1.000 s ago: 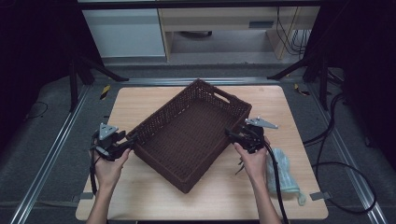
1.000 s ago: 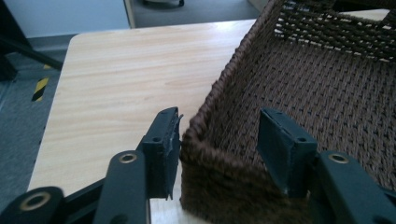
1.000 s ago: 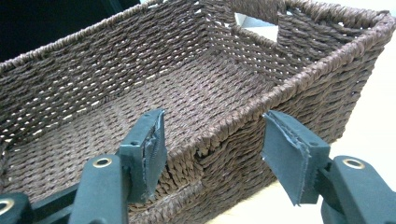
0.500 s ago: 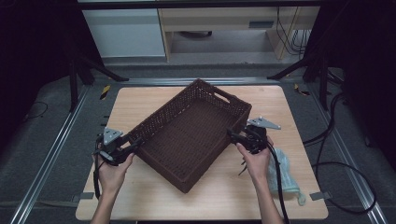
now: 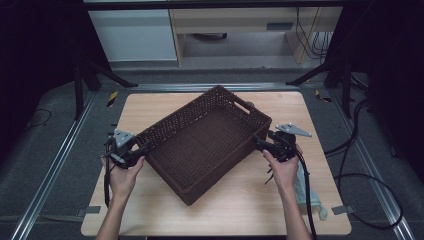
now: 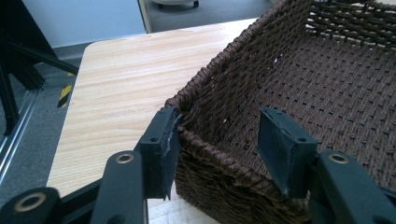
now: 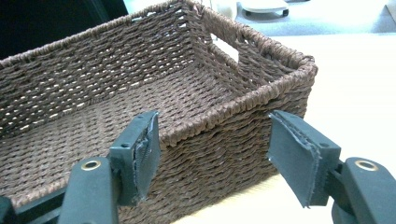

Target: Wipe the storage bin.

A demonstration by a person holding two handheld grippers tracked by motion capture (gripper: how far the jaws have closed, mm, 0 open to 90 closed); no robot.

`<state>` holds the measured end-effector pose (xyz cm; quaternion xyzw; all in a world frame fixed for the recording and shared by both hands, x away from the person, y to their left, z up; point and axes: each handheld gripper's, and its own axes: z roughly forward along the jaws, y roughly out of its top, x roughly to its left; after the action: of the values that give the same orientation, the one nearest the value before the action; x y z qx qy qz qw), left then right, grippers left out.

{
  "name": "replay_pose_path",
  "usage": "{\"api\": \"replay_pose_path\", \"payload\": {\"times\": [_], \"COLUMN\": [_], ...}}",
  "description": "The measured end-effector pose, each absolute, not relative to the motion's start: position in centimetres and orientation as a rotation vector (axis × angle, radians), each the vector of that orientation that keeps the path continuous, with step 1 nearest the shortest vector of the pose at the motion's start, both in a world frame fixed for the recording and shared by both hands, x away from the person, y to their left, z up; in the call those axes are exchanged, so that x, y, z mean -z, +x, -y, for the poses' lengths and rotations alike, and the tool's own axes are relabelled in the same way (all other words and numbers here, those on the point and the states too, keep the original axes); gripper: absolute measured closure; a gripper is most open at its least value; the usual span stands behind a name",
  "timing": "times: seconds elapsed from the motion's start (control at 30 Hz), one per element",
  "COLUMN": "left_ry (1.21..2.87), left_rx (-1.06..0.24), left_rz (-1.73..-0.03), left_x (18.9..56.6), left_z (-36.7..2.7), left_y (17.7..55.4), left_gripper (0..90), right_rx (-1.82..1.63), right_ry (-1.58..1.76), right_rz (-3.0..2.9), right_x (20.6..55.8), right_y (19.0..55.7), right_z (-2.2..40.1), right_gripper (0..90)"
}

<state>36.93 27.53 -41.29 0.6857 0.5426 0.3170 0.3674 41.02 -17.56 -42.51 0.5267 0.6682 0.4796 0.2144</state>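
Presently noted: left gripper point(image 5: 142, 148) held in the person's left hand point(image 5: 122, 172), jaws apart and straddling the near-left corner of a dark brown woven wicker basket point(image 5: 205, 145). From the left gripper view point(image 6: 217, 149): one pad against the outside of the rim at the corner, the other pad inside the basket and standing clear of the weave, so not clamped. Right gripper point(image 5: 260, 144) held in the right hand point(image 5: 282, 167), jaws spread, having just been opening; from the right gripper view point(image 7: 212, 156), the basket's right-hand wall point(image 7: 219, 126) between the pads, both of them off the weave, no pressing seen. Grey three-cornered plates sitting on top of both grippers, black cables trailing back along the forearms. Basket resting flat on the light wooden table point(image 5: 150, 107), turned diagonally, roughly at the centre, a cut-out handle slot point(image 7: 229, 49) in its far end wall. Interior bare. Lying on the table near the right forearm, well apart from the basket: a pale, crumpled clear plastic bag point(image 5: 307, 192). Beyond the table edges: grey floor with metal rails point(image 5: 55, 155) and black cables point(image 5: 370, 185).
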Motion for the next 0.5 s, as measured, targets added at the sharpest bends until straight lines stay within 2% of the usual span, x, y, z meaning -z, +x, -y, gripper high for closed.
{"api": "replay_pose_path", "payload": {"times": [0.17,0.3,0.5], "left_ry": [1.72,1.741,1.776], "left_rx": [-0.745,-0.766,-0.792], "left_rz": [-1.403,-1.401,-1.393], "left_x": [41.5,41.5,41.6], "left_z": [-27.1,-25.8,-26.0], "left_y": [35.5,34.9,35.4], "left_gripper": [44.6,40.6,43.1], "right_rx": [-1.336,-1.332,-1.312], "right_ry": [1.458,1.457,1.447], "right_rz": [-1.844,-1.837,-1.851], "right_x": [42.3,41.9,41.9], "right_y": [40.9,40.9,41.3], "right_z": [17.8,18.3,18.9], "right_gripper": [33.4,33.1,33.6]}}
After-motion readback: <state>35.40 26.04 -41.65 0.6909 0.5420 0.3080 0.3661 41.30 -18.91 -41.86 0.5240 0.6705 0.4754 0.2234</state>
